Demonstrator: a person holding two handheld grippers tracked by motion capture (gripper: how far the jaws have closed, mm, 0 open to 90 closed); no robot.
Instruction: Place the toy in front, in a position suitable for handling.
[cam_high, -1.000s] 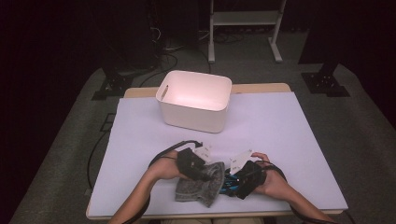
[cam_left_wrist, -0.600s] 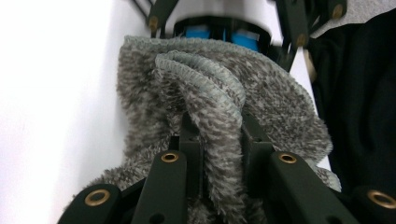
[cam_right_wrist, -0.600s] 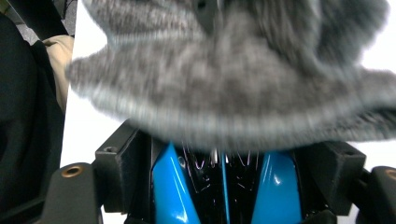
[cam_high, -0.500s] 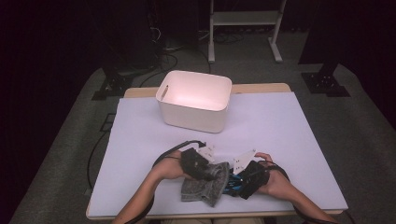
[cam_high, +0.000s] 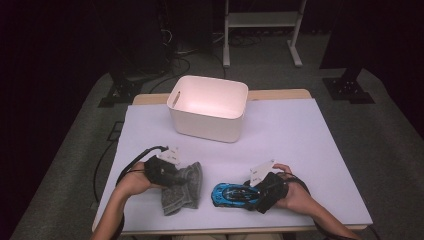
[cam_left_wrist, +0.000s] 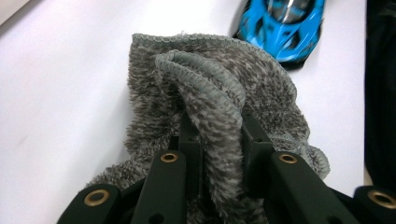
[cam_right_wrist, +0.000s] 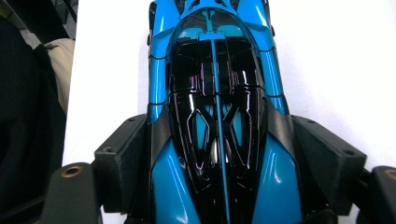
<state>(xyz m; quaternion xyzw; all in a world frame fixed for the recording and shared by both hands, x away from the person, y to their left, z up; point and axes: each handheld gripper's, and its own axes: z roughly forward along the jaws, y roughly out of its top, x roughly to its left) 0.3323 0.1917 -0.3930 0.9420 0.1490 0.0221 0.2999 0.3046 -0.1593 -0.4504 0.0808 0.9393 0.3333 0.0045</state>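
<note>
High view showed the left gripper (cam_high: 176, 176) pinching a grey cloth (cam_high: 184, 189) (bunched between its jaws), while the right gripper (cam_high: 254, 192) clamped a blue toy car (cam_high: 231, 194) on the worktop (cam_high: 300, 135).

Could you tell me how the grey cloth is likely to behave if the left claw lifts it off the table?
The grey cloth looks fuzzy and bunched, so it will probably hang limp from the left claw rather than hold a shape. Its folded edge is pinched between the jaws, so slipping seems unlikely. It probably weighs little, and the loose end may drag toward the blue toy car.
</note>
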